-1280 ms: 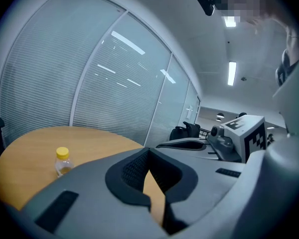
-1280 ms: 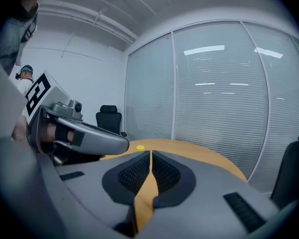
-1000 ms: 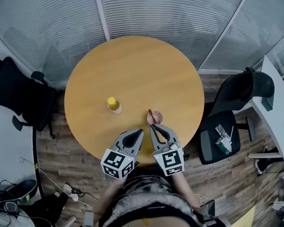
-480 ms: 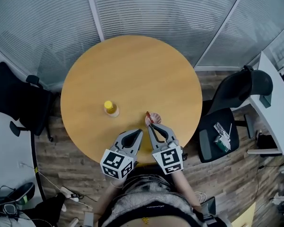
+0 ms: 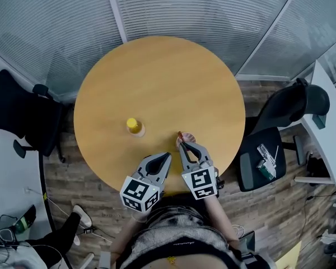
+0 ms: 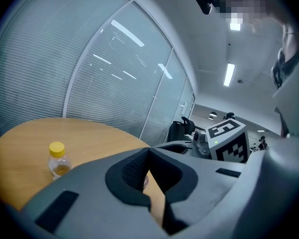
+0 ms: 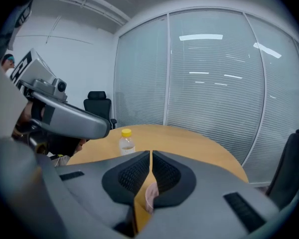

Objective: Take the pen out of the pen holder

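In the head view, the round light-wood bench (image 5: 157,77) carries a small pale-pink cup-shaped pen holder (image 5: 187,140) near its near edge. A slim red pen (image 5: 180,134) leans out of the holder, up and to the left. A small clear plastic bottle with a yellow cap (image 5: 134,126) stands well to the left of the holder. The right gripper (image 5: 183,144) reaches over the holder's near rim, its jaw tips drawn together right at the pen's shaft. The left gripper (image 5: 167,157) hangs near and to the left of the holder, short of it. In the left gripper view, the left gripper (image 6: 148,151) has its jaws meeting at the tips with nothing held, and the bottle (image 6: 58,159) stands on the bench (image 6: 25,133) far to its left. In the right gripper view, the right gripper (image 7: 150,154) shows its ribbed pads closed to a hairline seam. The pink holder (image 7: 150,197) peeps through the hollow just below them, and the bottle (image 7: 126,142) stands beyond on the bench (image 7: 189,138). No pen shows between the pads here, so I cannot say whether they pinch it. This looks like the grasping step, with the pen not yet out. The next move probably calls for a sure pinch on the shaft, then a lift along the pen's lean so the light holder does not tip.
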Tool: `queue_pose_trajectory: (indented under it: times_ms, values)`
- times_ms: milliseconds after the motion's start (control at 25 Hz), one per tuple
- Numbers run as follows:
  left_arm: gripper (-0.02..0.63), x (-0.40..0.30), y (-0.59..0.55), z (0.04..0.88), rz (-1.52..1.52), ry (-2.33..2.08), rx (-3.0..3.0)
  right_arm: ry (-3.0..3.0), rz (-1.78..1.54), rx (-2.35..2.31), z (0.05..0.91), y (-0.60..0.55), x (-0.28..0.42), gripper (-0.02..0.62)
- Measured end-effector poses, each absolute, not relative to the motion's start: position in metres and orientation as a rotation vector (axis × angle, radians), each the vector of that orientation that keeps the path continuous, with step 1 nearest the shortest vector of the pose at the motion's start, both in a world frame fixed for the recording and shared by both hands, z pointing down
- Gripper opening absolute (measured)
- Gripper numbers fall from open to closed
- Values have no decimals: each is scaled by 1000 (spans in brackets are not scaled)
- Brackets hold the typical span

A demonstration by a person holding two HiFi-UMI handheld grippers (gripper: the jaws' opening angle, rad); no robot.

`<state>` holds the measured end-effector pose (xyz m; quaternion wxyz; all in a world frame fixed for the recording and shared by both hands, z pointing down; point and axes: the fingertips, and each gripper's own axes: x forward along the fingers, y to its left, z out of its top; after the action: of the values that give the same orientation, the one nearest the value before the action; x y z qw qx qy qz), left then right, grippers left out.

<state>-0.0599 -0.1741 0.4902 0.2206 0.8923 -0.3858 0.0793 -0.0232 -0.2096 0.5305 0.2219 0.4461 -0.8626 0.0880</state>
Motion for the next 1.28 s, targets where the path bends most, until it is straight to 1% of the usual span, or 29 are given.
queue_pose_trajectory:
  times_ms: [680,760,920,1280]
  values:
    - [3,-82,-192,503,221,-1114,2409,-2257,324,1130,595,-239,-26,33]
    - [3,-85,-194,505,222,-1117,2403,-2244,331,1118,601,-244,-27,42]
    - [3,-88,-196,508,222,-1121,2390,-2195,333,1084,614,-252,-26,99]
    - [3,-94,-203,513,222,-1130,2370,-2107,355,1027,643,-265,-28,114]
